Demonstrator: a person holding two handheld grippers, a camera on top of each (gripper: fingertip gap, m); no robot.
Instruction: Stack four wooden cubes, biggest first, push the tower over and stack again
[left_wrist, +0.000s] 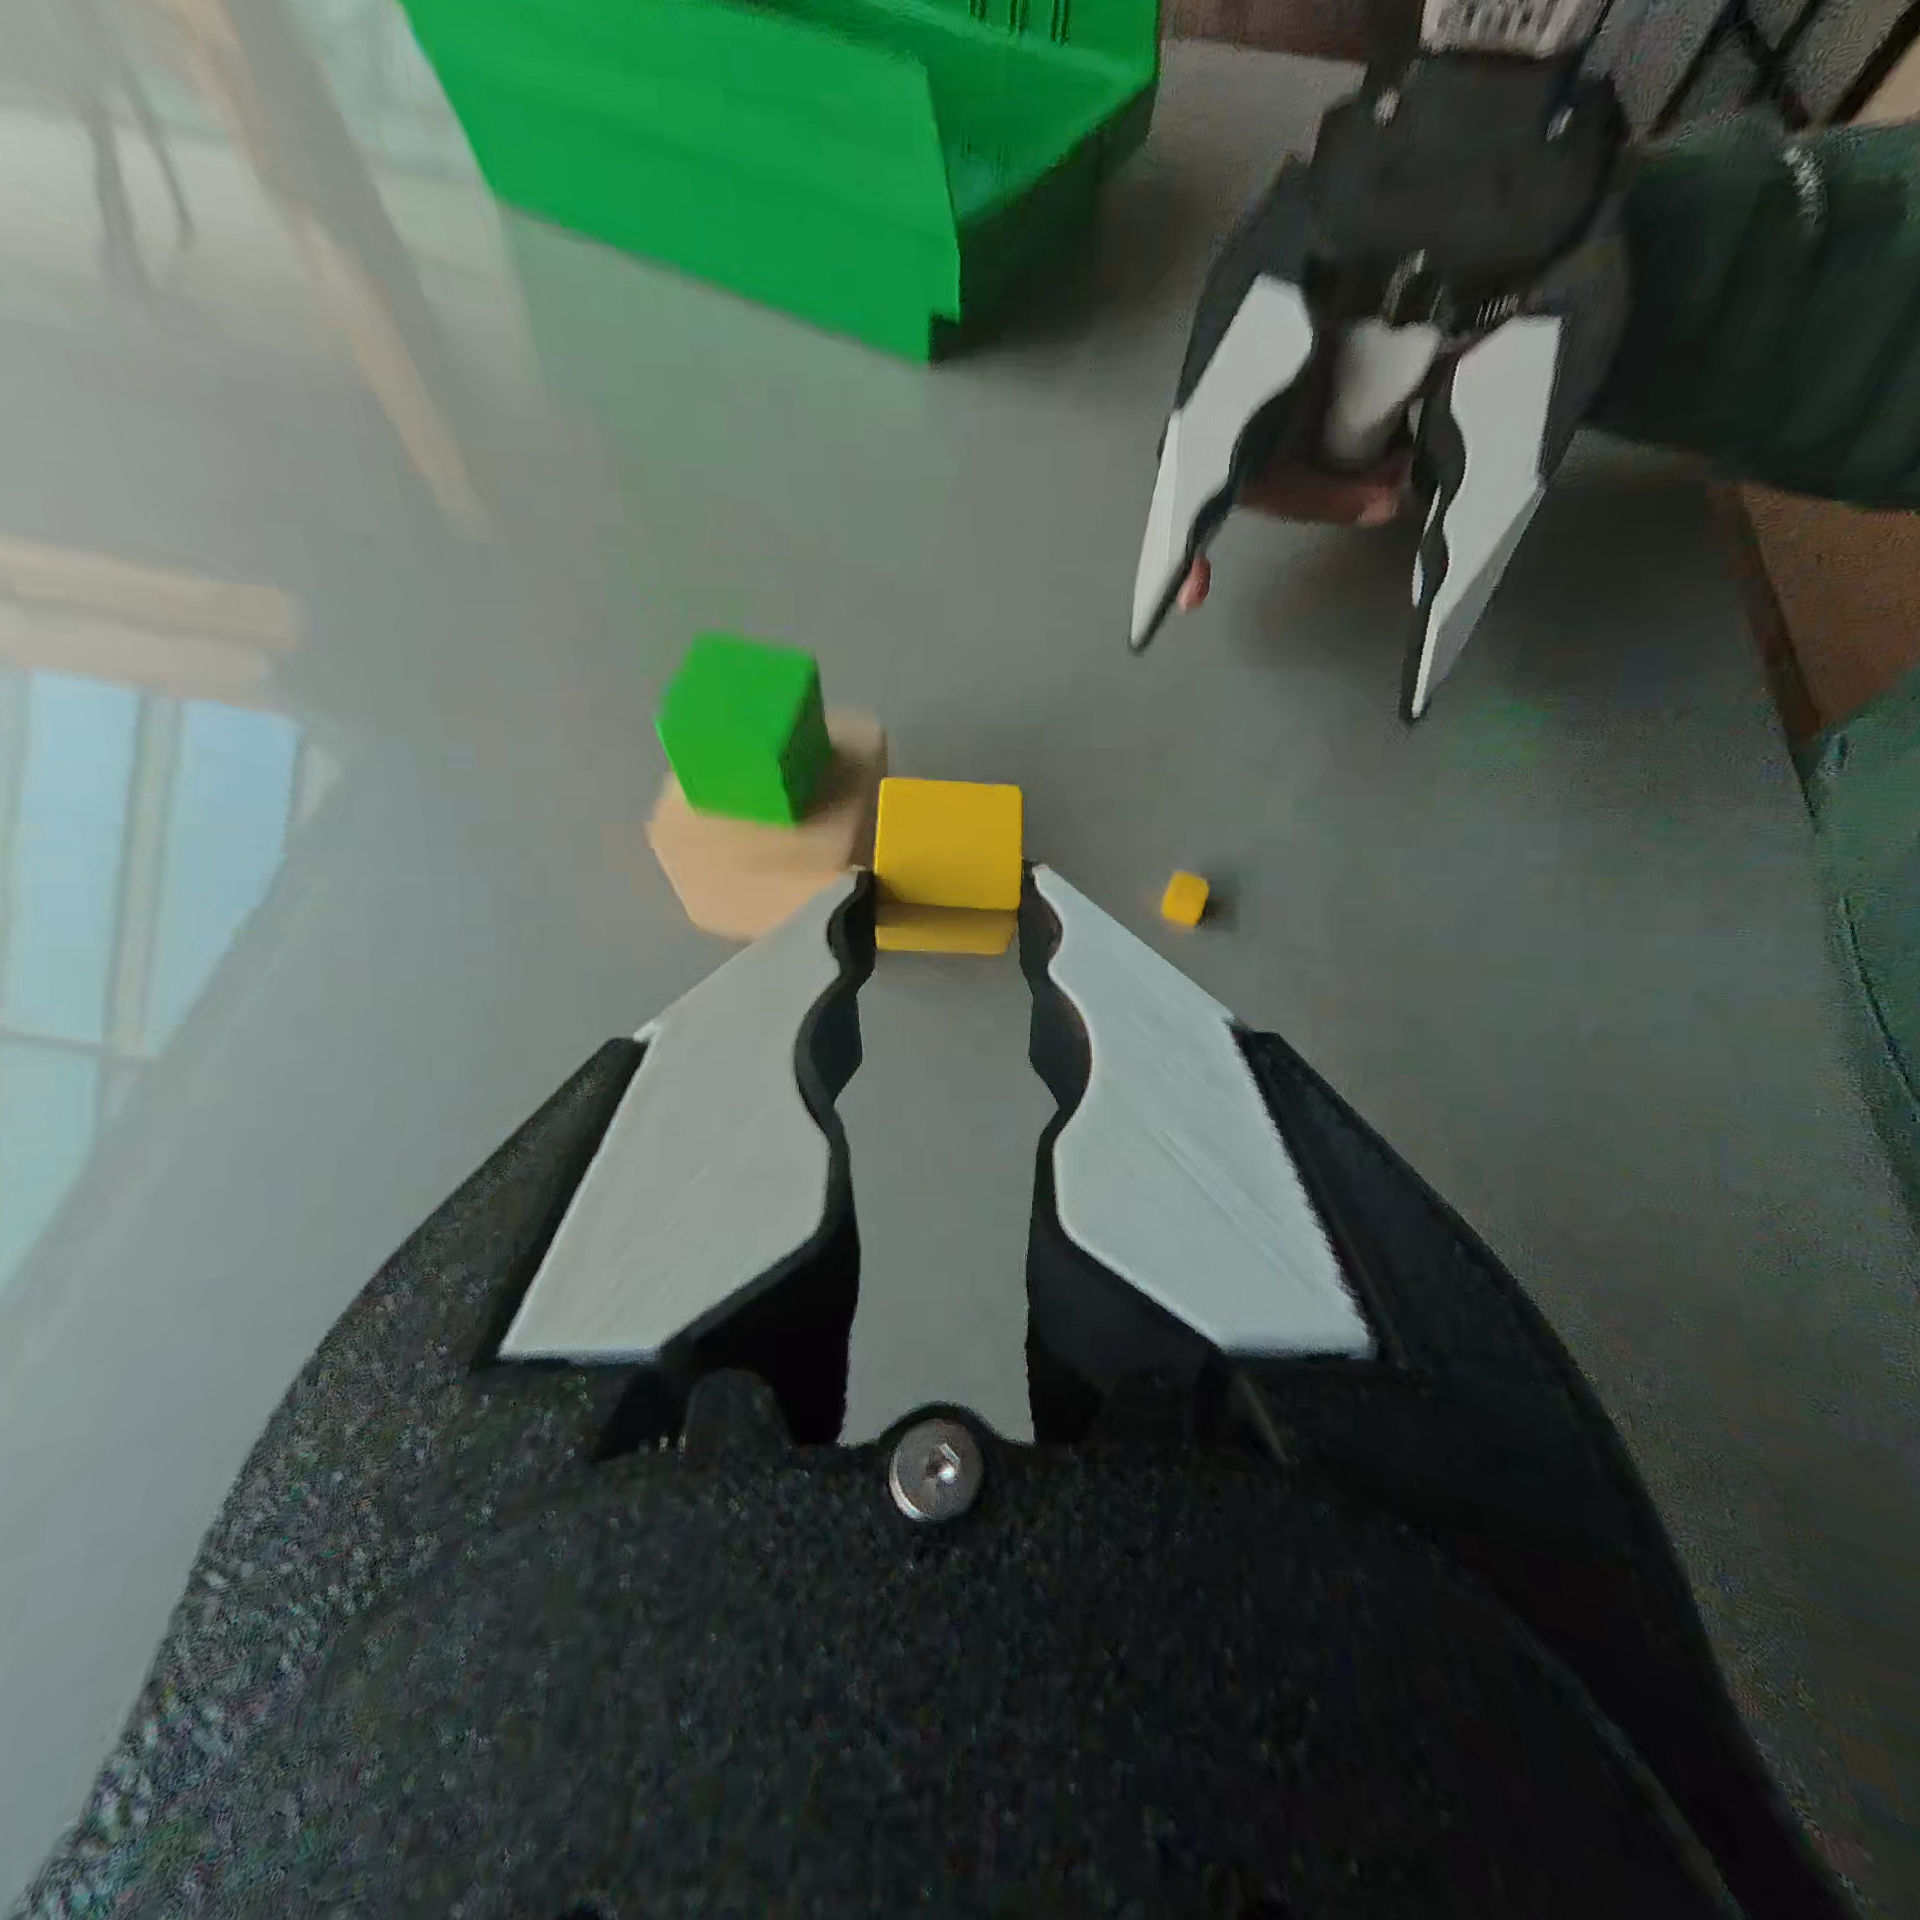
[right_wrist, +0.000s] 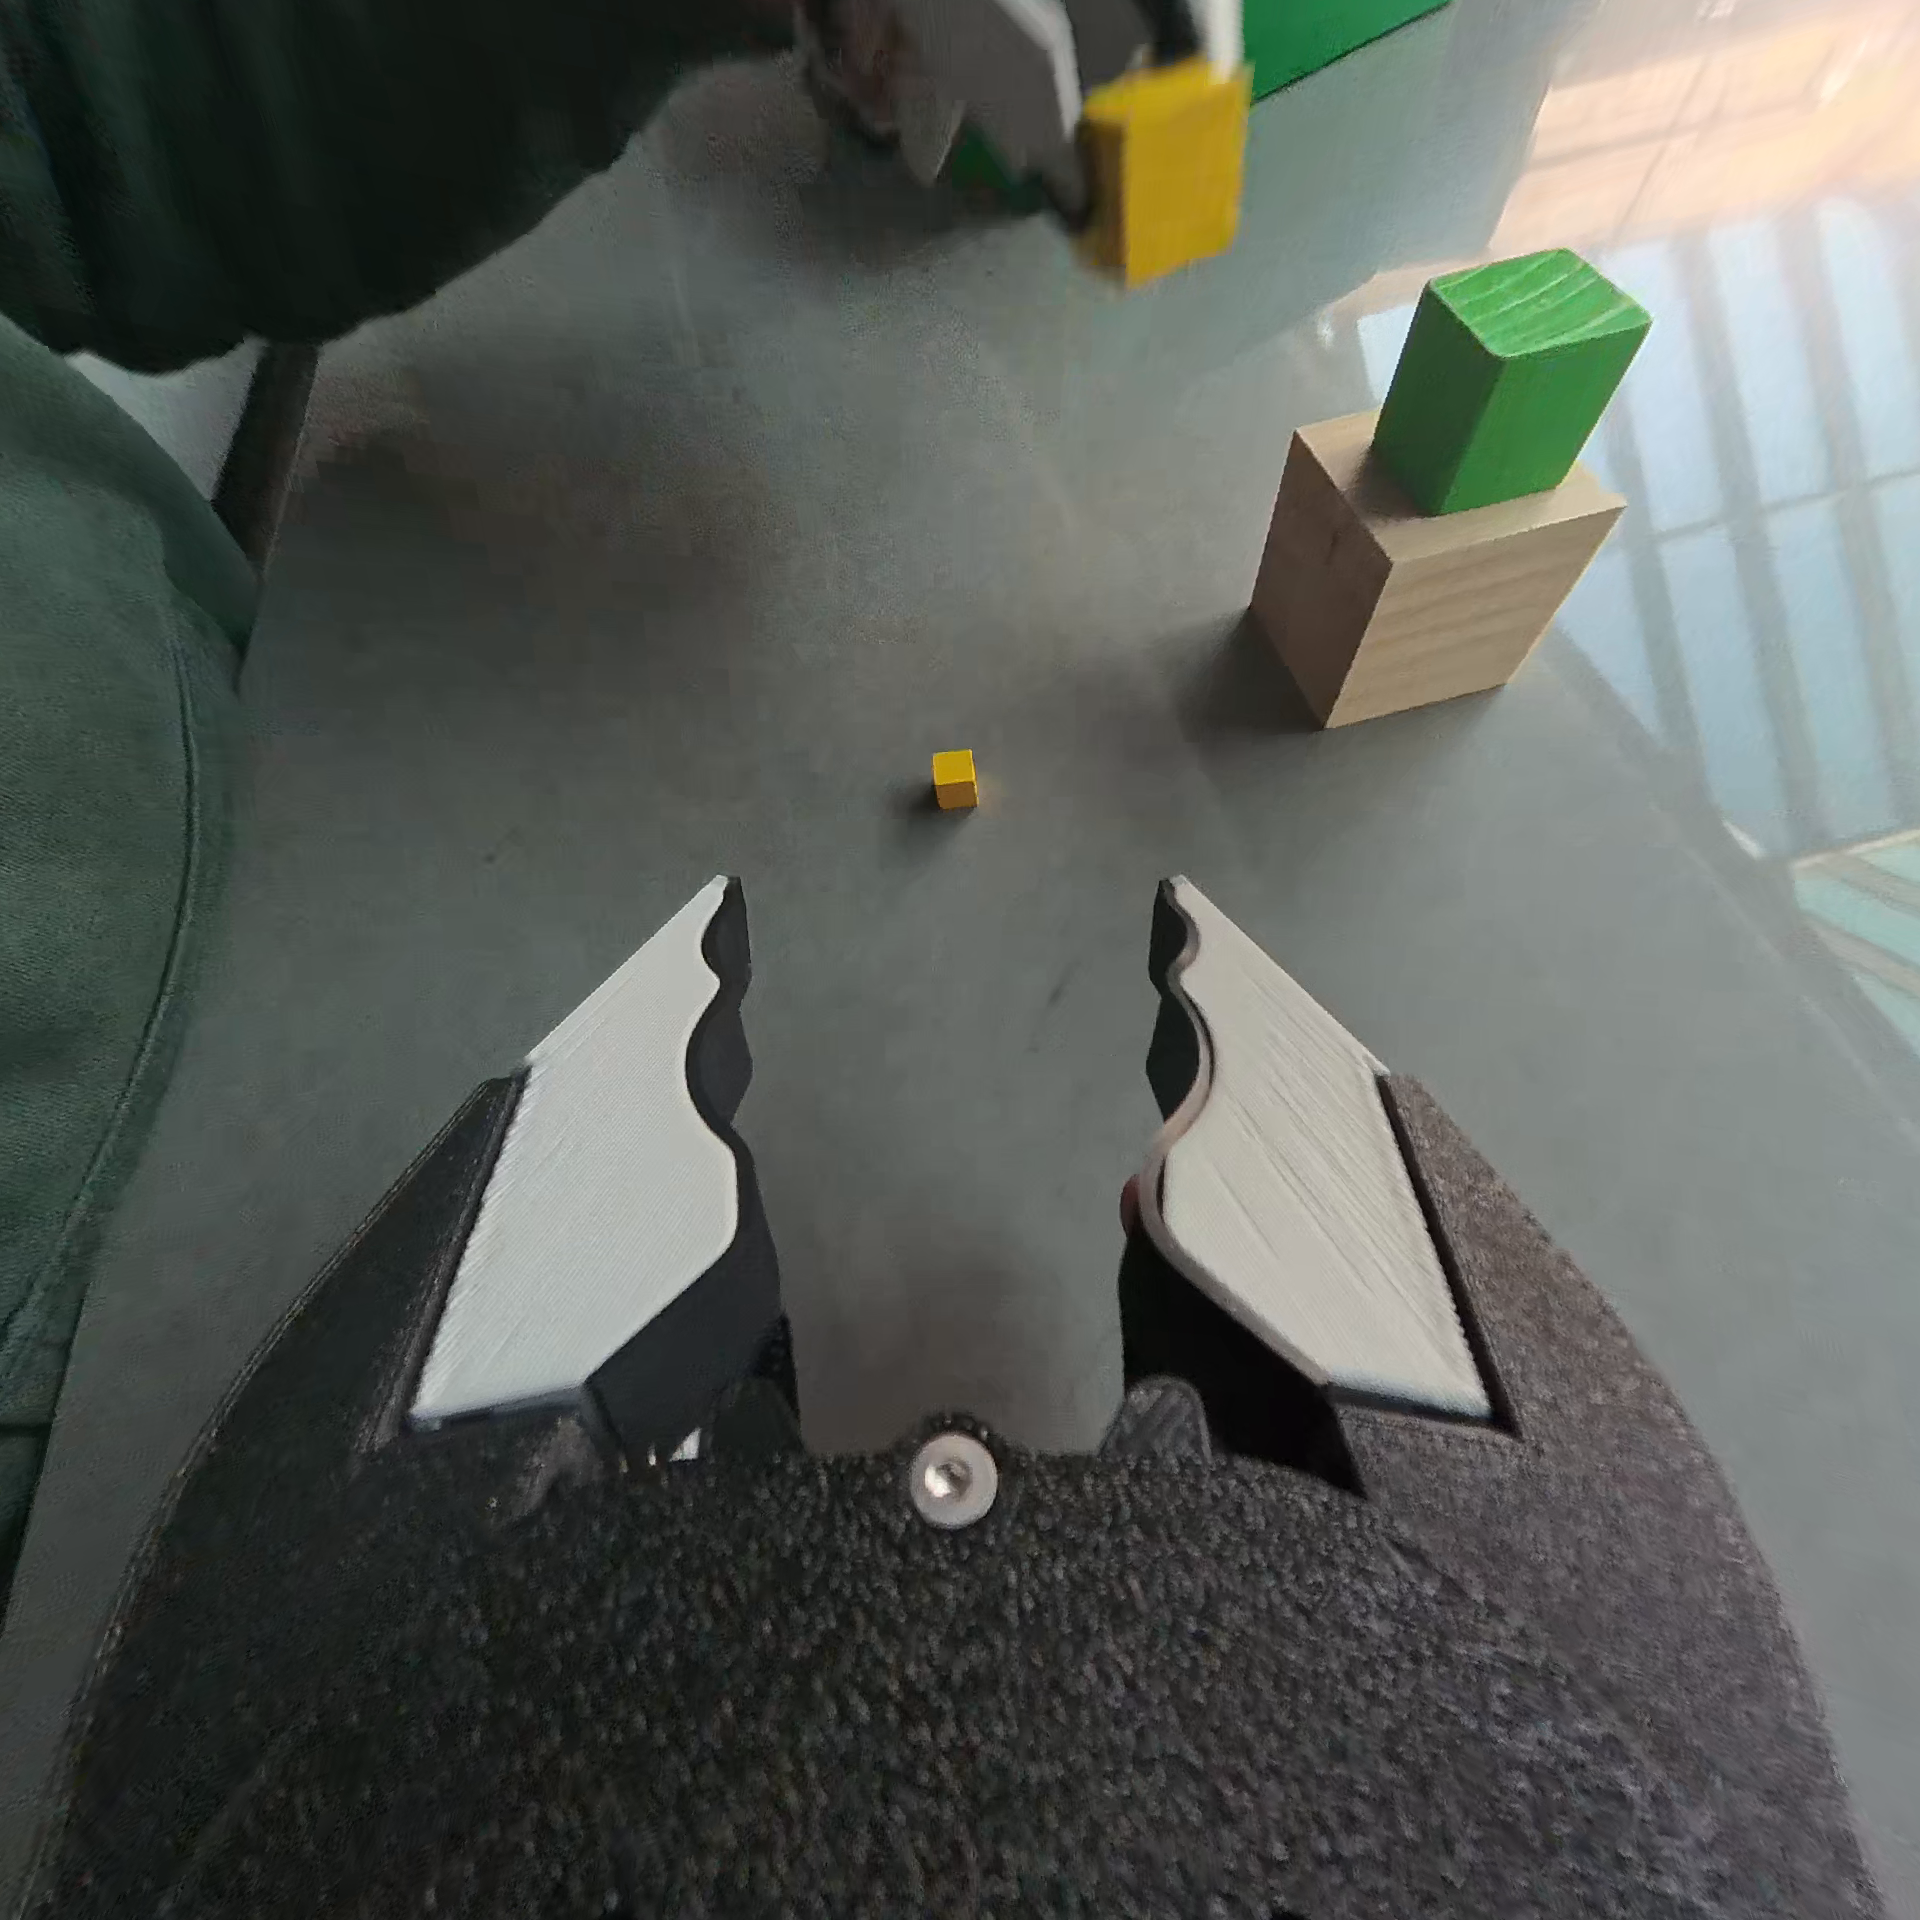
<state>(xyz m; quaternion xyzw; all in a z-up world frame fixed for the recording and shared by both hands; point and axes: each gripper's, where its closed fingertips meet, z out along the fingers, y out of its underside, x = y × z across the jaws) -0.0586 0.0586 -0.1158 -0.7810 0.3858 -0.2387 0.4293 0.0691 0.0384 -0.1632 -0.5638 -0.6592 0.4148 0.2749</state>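
Yellow block (left_wrist: 945, 857) is sitting pinched between the tips of the left gripper (left_wrist: 945, 894), lifted clear of the grey table (left_wrist: 1351, 1039); in the right wrist view it is showing at about eleven o'clock, blurred, with the left gripper's fingers closing on both its sides. Judging by that blur, the left gripper is carrying the block through the air, so this looks like a carrying stage.

At about ten o'clock from the yellow block in the left view, a green block (left_wrist: 743, 727) is standing on top of a larger plain wooden block (left_wrist: 758, 862), slightly skewed on it. A tiny yellow cube (left_wrist: 1184, 898) is lying alone on the table at three o'clock from the held block.

Right gripper (right_wrist: 948, 914) is hanging with its fingers spread wide and nothing between them, the tiny cube lying just ahead at twelve o'clock, not touching.

A green bin (left_wrist: 727, 156) is standing at the far side, around twelve o'clock; I cannot tell what, if anything, is inside it.
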